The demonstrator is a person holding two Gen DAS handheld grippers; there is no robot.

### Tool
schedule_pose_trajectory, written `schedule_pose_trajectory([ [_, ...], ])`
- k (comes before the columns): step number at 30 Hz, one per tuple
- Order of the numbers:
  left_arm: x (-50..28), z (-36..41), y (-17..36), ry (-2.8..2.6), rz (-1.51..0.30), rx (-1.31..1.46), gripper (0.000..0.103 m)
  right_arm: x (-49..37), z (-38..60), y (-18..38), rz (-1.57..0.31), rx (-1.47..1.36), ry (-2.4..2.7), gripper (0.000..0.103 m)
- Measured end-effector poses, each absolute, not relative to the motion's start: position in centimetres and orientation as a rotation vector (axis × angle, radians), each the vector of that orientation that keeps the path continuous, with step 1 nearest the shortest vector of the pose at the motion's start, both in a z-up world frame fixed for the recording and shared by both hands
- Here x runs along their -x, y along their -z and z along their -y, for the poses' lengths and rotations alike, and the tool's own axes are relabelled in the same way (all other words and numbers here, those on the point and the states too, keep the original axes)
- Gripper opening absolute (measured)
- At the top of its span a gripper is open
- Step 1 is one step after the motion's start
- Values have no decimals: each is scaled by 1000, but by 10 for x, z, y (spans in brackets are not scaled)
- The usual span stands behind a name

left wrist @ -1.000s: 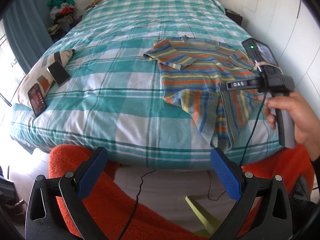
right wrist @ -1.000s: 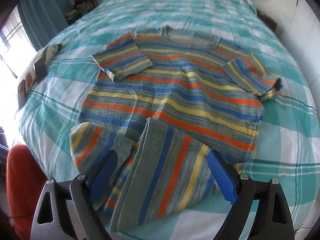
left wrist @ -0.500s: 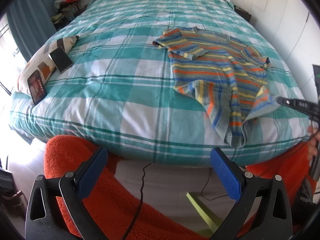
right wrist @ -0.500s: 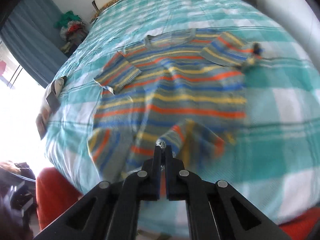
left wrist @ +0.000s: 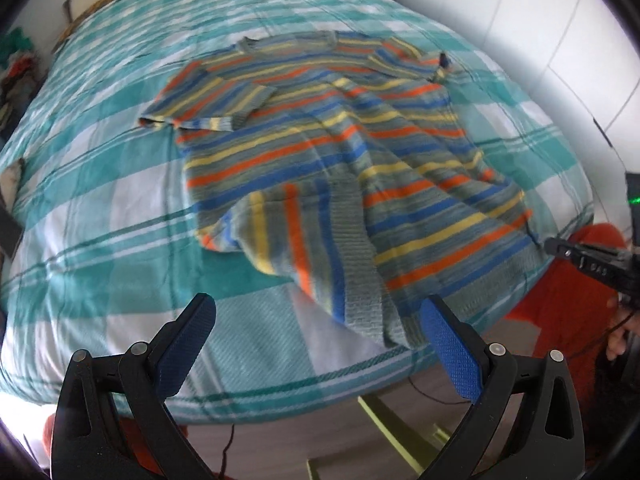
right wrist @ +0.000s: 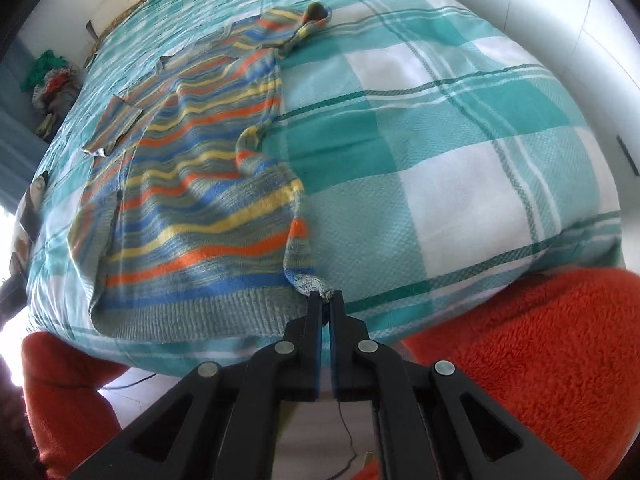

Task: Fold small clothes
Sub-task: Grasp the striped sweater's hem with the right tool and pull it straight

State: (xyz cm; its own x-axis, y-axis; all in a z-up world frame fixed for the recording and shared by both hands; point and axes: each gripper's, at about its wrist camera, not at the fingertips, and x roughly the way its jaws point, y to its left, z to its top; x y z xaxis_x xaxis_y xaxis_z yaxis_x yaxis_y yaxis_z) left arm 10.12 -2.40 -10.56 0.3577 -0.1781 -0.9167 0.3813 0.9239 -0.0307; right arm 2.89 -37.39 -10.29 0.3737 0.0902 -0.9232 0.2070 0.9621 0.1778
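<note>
Right claw [right wrist: 325, 295] is clamped tight, its jaws pinched together on the bottom corner of the striped sweater [right wrist: 192, 184], right at the ribbed hem near the edge of the bed [right wrist: 460, 168]. That corner is drawn taut towards the claw, and the sweater's side edge runs straight up the bed from it. From the left wrist view, the same claw [left wrist: 550, 245] shows at the far right, gripping the sweater [left wrist: 332, 152] at the bed's edge, a hand [left wrist: 622, 332] partly visible below it.

Left claw [left wrist: 316, 330] is spread wide, blue pads [left wrist: 448, 348] well apart, holding nothing. It hangs over the near edge of the checked bedspread [left wrist: 100, 208], with the folded-over lower flap of the sweater lying just beyond and between the fingertips. Whether the pads touch cloth, I cannot tell.

Sweater lies spread on the bed, neckline away, one sleeve out to the left, hem partly turned over. Orange fleece [right wrist: 520, 352] shows below the mattress.
</note>
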Motion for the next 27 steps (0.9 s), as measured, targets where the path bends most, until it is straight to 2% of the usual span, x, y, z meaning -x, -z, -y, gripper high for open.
schedule_pose_trajectory([
  [3, -114, 47, 134, 350, -1179, -227, 101, -30, 368, 96, -1163, -238, 69, 3],
  [4, -116, 49, 140, 326, -1175, -233, 95, -28, 368, 98, -1162, -230, 72, 3],
  [5, -117, 51, 144, 299, -1164, -239, 83, -28, 368, 99, -1165, -230, 74, 3],
  [6, -116, 50, 147, 281, -1165, -236, 36, -27, 368, 101, -1169, -234, 78, 3],
  [7, -114, 44, 147, 284, -1185, -198, 6, -27, 370, 101, -1171, -242, 82, 3],
  [8, -109, 32, 142, 296, -1193, -114, 9, -23, 372, 100, -1168, -248, 86, 3],
  [10, -90, 0, 130, 306, -1191, 22, 8, -22, 376, 97, -1159, -260, 90, 3],
  [17, -12, -106, 126, 148, -1377, 126, 9, -24, 378, 101, -1207, -285, 60, 3],
  [18, -8, -118, 120, 127, -1370, 161, 15, -24, 378, 102, -1215, -284, 56, 3],
  [20, -7, -132, 104, 117, -1318, 234, 45, -25, 378, 102, -1221, -282, 55, 3],
  [21, -12, -134, 96, 125, -1281, 273, 73, -26, 378, 102, -1221, -280, 54, 3],
  [22, -18, -132, 88, 142, -1248, 304, 85, -26, 377, 102, -1223, -275, 54, 3],
  [25, -57, -98, 69, 265, -1213, 320, 87, -30, 373, 105, -1224, -258, 58, 3],
  [27, -93, -59, 63, 309, -1245, 208, 88, -31, 369, 104, -1216, -248, 57, 3],
])
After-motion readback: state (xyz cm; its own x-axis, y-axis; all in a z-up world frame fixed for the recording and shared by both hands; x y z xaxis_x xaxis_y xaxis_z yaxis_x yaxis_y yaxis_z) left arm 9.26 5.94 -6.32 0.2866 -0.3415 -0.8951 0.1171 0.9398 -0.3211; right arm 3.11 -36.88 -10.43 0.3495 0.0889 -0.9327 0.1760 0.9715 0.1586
